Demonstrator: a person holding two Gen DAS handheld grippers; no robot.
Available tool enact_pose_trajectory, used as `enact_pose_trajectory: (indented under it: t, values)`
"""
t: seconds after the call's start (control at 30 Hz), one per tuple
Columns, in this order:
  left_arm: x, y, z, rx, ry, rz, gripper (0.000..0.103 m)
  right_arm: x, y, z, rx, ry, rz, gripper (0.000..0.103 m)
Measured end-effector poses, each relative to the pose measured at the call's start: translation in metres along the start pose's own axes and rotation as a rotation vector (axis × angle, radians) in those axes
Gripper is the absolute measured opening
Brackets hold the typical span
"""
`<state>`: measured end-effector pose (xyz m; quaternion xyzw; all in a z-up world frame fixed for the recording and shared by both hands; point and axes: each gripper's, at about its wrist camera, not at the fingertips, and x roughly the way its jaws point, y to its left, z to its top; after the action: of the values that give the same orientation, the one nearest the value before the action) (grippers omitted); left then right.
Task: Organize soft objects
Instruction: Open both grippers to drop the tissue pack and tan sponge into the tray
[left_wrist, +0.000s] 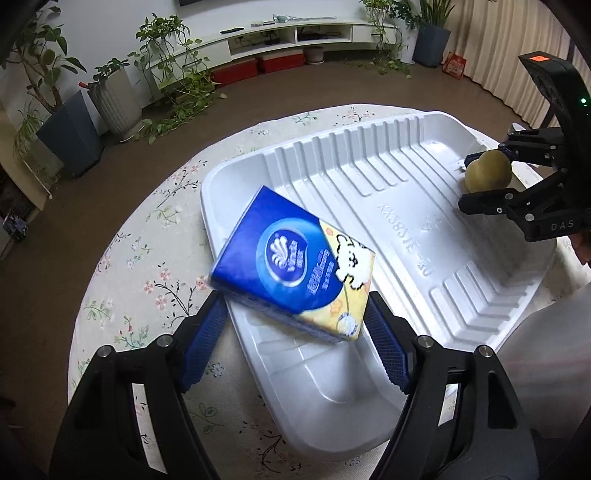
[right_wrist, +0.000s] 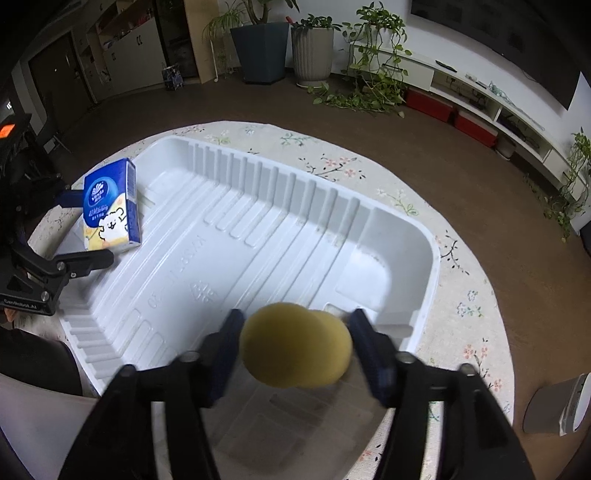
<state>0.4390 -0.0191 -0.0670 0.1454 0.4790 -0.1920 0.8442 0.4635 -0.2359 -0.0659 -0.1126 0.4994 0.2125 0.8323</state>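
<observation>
A blue and yellow tissue pack (left_wrist: 295, 266) leans tilted on the near-left rim of a white ribbed tray (left_wrist: 369, 177). It looks blurred, and my left gripper (left_wrist: 293, 299) stands open around its lower end, pads beside it rather than pressing. The right wrist view shows the same pack (right_wrist: 110, 206) at the left end of the tray (right_wrist: 258, 229), between the left gripper's fingers (right_wrist: 70, 197). A yellow round sponge (right_wrist: 295, 343) hangs over the tray's near-right corner inside my open right gripper (right_wrist: 295, 321), narrow gaps at both pads. The left wrist view has the sponge (left_wrist: 487, 171) at far right.
The tray lies on a round table with a floral cloth (left_wrist: 147, 258), brown floor all around. Potted plants (left_wrist: 114, 99) and a low white shelf (left_wrist: 295, 33) stand far back. A person's white clothing (right_wrist: 37, 417) is at the table's near side. A grey-white object (right_wrist: 557, 406) sits on the floor at right.
</observation>
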Motion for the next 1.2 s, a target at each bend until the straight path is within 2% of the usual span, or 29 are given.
enact_pose_trajectory:
  t: [0.07,0.2,0.47,0.6,0.7,0.9,1.0,1.07,1.13,1.2]
  values:
    - [-0.002,0.002,-0.001,-0.007,-0.006,-0.005,0.074,-0.002,-0.002,0.000,0.009,-0.010,0.009,0.066]
    - [-0.005,0.011,-0.005,-0.031,-0.006,-0.018,0.074,-0.013,-0.004,0.001,0.014,-0.049,0.017,0.077]
    - [0.001,0.028,-0.026,-0.092,0.040,-0.021,0.075,-0.047,-0.018,-0.001,0.072,-0.132,0.029,0.077]
    - [-0.004,0.037,-0.035,-0.137,0.025,-0.023,0.075,-0.072,-0.026,-0.009,0.104,-0.181,0.027,0.077]
    - [-0.019,0.043,-0.038,-0.171,-0.017,-0.017,0.075,-0.094,-0.029,-0.018,0.130,-0.219,0.030,0.077]
    - [-0.079,0.048,-0.058,-0.237,-0.121,0.004,0.075,-0.155,-0.011,-0.056,0.135,-0.302,0.007,0.079]
    - [-0.115,0.045,-0.079,-0.261,-0.165,0.021,0.075,-0.190,0.009,-0.089,0.138,-0.352,0.016,0.086]
    - [-0.151,0.041,-0.105,-0.286,-0.223,0.001,0.078,-0.208,0.023,-0.111,0.126,-0.379,0.030,0.091]
    - [-0.177,0.038,-0.122,-0.303,-0.259,-0.022,0.090,-0.225,0.043,-0.139,0.116,-0.397,0.049,0.097]
    - [-0.200,0.026,-0.148,-0.327,-0.274,-0.050,0.093,-0.234,0.058,-0.160,0.115,-0.401,0.071,0.102]
